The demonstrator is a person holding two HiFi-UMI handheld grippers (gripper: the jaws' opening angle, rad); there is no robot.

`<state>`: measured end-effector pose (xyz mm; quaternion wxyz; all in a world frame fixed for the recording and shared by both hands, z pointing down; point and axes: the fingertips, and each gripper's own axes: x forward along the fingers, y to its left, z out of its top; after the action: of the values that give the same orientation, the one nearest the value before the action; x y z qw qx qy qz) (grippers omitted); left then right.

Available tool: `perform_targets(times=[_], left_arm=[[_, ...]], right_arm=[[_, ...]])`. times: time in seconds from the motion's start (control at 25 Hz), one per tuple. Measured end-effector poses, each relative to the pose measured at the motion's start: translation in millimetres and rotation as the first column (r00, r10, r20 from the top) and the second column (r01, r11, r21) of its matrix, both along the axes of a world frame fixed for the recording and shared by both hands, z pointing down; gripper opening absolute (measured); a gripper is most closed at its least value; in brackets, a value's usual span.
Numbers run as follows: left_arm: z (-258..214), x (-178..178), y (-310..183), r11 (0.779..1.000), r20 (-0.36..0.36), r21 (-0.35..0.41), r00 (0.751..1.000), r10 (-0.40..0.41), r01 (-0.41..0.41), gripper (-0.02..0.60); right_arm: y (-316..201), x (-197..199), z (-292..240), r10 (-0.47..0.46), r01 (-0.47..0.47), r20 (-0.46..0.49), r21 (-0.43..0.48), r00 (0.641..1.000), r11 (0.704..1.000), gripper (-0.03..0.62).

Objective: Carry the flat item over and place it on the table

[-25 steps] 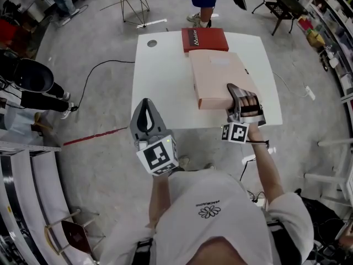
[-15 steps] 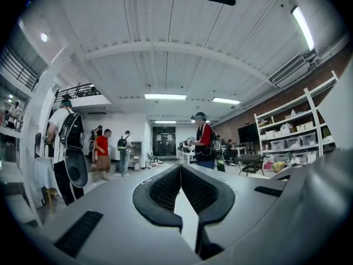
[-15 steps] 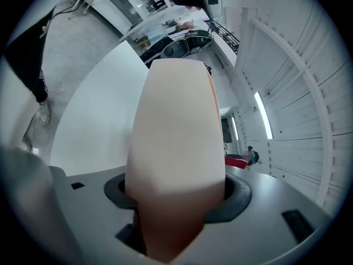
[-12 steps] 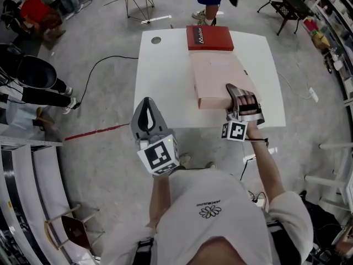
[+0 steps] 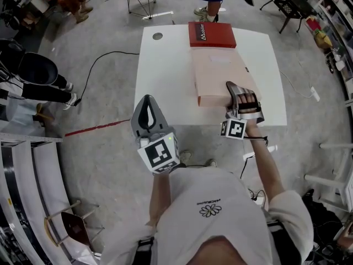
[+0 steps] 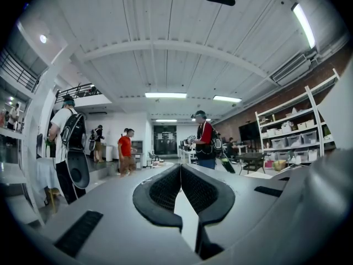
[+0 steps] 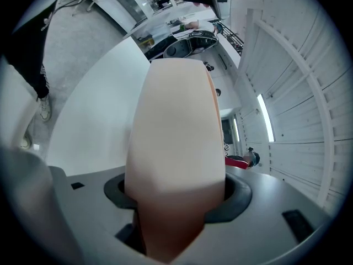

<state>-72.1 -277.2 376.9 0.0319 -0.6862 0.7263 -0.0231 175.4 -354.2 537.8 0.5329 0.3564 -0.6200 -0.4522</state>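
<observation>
Head view: the flat pink box [image 5: 219,76] lies lengthwise on the white surface [image 5: 165,81]. Its far end is just beside a red box [image 5: 212,35] at the far edge, and its near end is short of the near edge.

My right claw [image 5: 238,95] is clamped over the near end of the pink box. Right gripper view confirms this: the box [image 7: 176,109] fills the gap, and both pads press its faces, so the right claw [image 7: 177,196] stands wide but closed on it.

My left claw [image 5: 146,108] hangs off the surface, in front of the near edge and over the floor. Left gripper view shows the tips of the left claw [image 6: 180,173] meeting with nothing between them.

Progress, judged: the carry looks done. The box appears flat on the surface, though I cannot confirm that its near end bears fully.

Left to do: open the right claw, draw it back clear of the near end, and check that the box does not shift.
</observation>
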Motion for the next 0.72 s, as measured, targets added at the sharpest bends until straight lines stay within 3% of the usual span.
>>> perform_targets(times=[0.52, 0.72], left_arm=[[-1.5, 9.6, -1.7, 1.0, 0.014, -0.01, 1.0, 0.028, -0.028, 0.018], [-2.2, 8.7, 1.4, 0.999, 0.015, -0.01, 0.999, 0.03, -0.03, 0.018]], right_arm=[[10.0, 3.9, 33.1, -0.013, 0.011, -0.015, -0.088, 1.0, 0.996, 0.287], [26.9, 0.0, 54.0, -0.014, 0.024, 0.04, -0.261, 0.999, 0.965, 0.321]])
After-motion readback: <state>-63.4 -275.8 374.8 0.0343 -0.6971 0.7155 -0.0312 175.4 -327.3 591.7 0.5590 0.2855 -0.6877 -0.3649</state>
